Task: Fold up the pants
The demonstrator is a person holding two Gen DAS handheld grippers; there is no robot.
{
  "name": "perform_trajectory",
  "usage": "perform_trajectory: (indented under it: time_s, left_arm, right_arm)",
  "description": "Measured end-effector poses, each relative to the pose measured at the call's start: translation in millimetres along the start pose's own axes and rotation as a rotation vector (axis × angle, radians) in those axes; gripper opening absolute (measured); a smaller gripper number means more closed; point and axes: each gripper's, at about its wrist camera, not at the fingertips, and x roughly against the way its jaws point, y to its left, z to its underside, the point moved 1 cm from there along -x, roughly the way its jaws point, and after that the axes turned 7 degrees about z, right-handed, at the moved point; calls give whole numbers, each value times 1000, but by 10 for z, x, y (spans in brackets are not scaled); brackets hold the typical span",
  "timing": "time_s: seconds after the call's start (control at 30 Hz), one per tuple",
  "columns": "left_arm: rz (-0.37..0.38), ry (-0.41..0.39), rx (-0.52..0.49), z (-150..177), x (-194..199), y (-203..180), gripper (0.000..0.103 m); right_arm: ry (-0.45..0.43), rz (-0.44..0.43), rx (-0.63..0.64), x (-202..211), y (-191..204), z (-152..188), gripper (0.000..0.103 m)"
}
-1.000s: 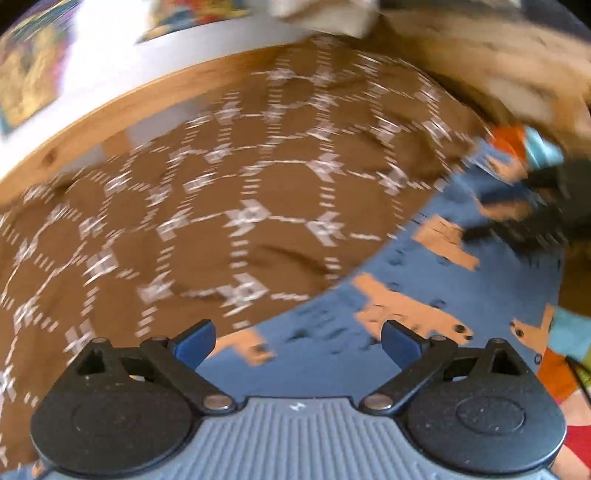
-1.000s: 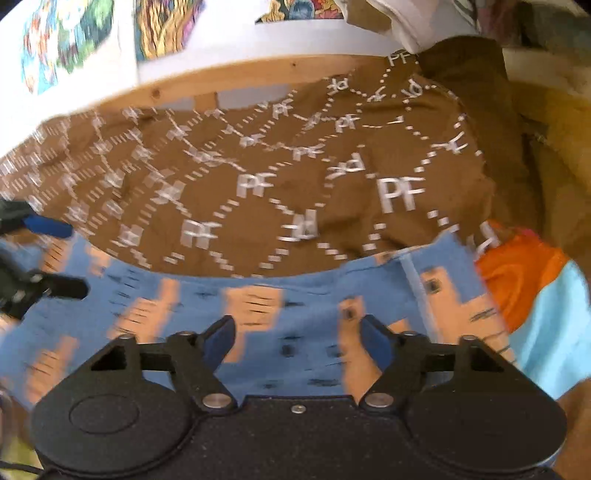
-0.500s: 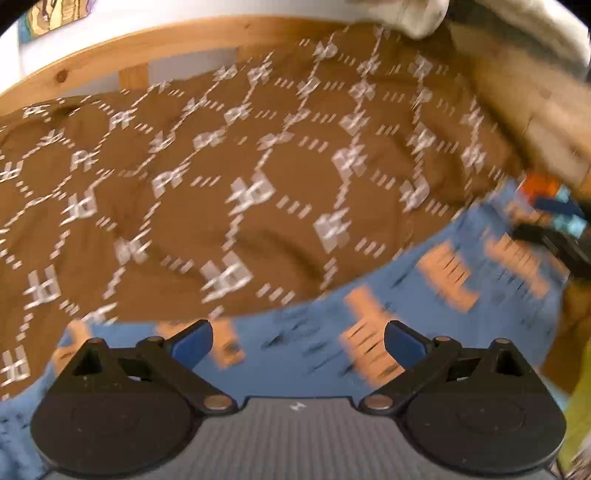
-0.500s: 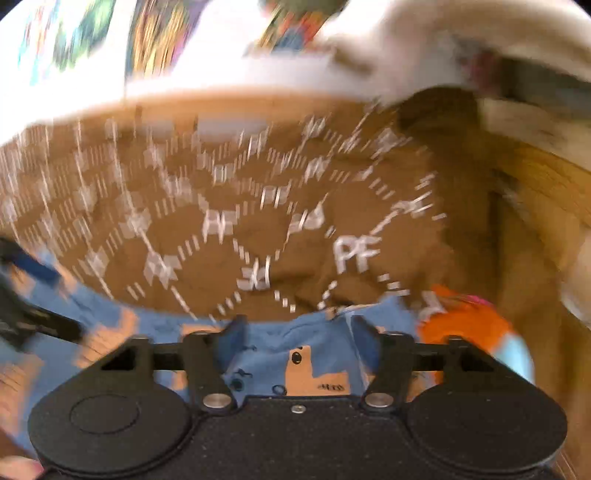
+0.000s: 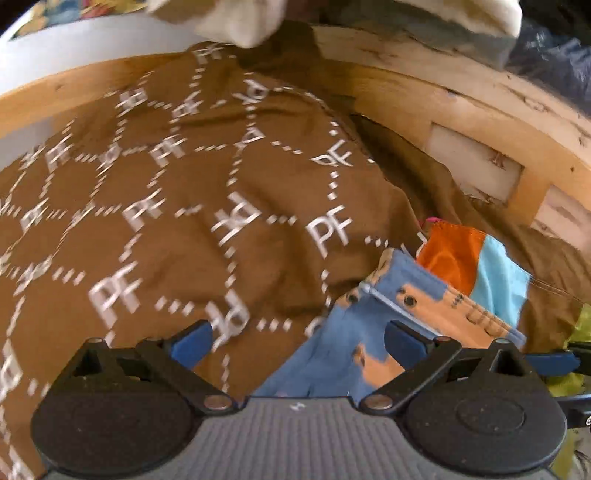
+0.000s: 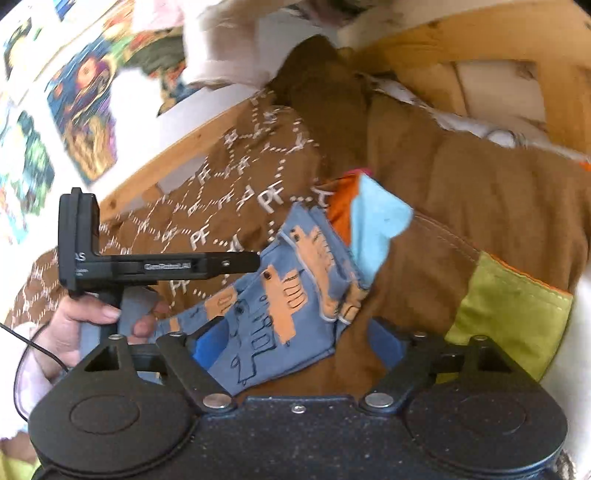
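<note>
The pants are blue with orange animal shapes (image 5: 373, 332) and lie bunched and partly doubled over on a brown blanket with white PF lettering (image 5: 192, 229). In the right wrist view the pants (image 6: 280, 295) stretch from my fingers up toward an orange and light blue cloth (image 6: 373, 221). My left gripper (image 5: 297, 343) is open, with the pants' edge between and under its blue pads. My right gripper (image 6: 297, 343) is open over the near end of the pants. The left gripper's body and the hand that holds it (image 6: 92, 317) show at the left.
A wooden bed frame (image 5: 461, 122) runs along the back and right. A white pillow or cloth (image 5: 229, 18) sits at the top. A green patch of cloth (image 6: 513, 310) lies at the right. Colourful pictures (image 6: 81, 110) hang on the white wall.
Both views swung right. The pants, spread wide across the blanket a second ago, are now gathered into a narrower, doubled-over bundle near the orange and light blue cloth.
</note>
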Motion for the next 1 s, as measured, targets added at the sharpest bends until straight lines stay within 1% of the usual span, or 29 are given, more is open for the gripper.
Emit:
perform_trajectory:
  time_s: [0.07, 0.13, 0.23, 0.37, 0.43, 0.57, 0.67, 0.73, 0.8, 0.87, 0.9, 0.97, 1.0]
  left_arm:
    - [-12, 17, -22, -54, -138, -18, 102]
    - [-23, 28, -40, -80, -262, -50, 103]
    - [-48, 26, -86, -53, -329, -131, 103]
    - [-50, 32, -68, -36, -298, -155, 103]
    - [-51, 47, -46, -52, -273, -153, 103]
    - [-68, 81, -12, -133, -220, -106, 103]
    - [-96, 77, 7, -190, -79, -109, 103]
    - [-103, 67, 12, -234, 30, -142, 103]
    - [-104, 56, 36, -280, 138, -154, 103]
    - [-84, 52, 91, -304, 223, -142, 103]
    - [-57, 51, 127, -313, 252, -133, 103]
    - [15, 53, 199, -329, 240, -106, 103]
    - [70, 54, 241, -331, 234, -74, 103]
  right_arm:
    - [-14, 29, -35, -31, -19, -3, 68]
    - [-28, 62, -87, -73, -32, -2, 61]
    - [-39, 97, -146, -114, -19, -4, 61]
    - [-52, 124, -202, -157, 14, -8, 61]
    - [-59, 131, -225, -167, 13, -11, 59]
    - [-49, 162, -190, -194, 71, -23, 57]
    - [-55, 173, -190, -187, 108, -10, 58]
    - [-60, 178, -192, -179, 130, -6, 58]
    - [-73, 186, -168, -164, 173, -5, 58]
    - [-90, 207, -116, -159, 232, -2, 59]
    - [-92, 216, -97, -169, 250, 5, 59]
    - [-95, 220, -100, -187, 245, 21, 59]
    - [-99, 220, -102, -189, 238, 26, 59]
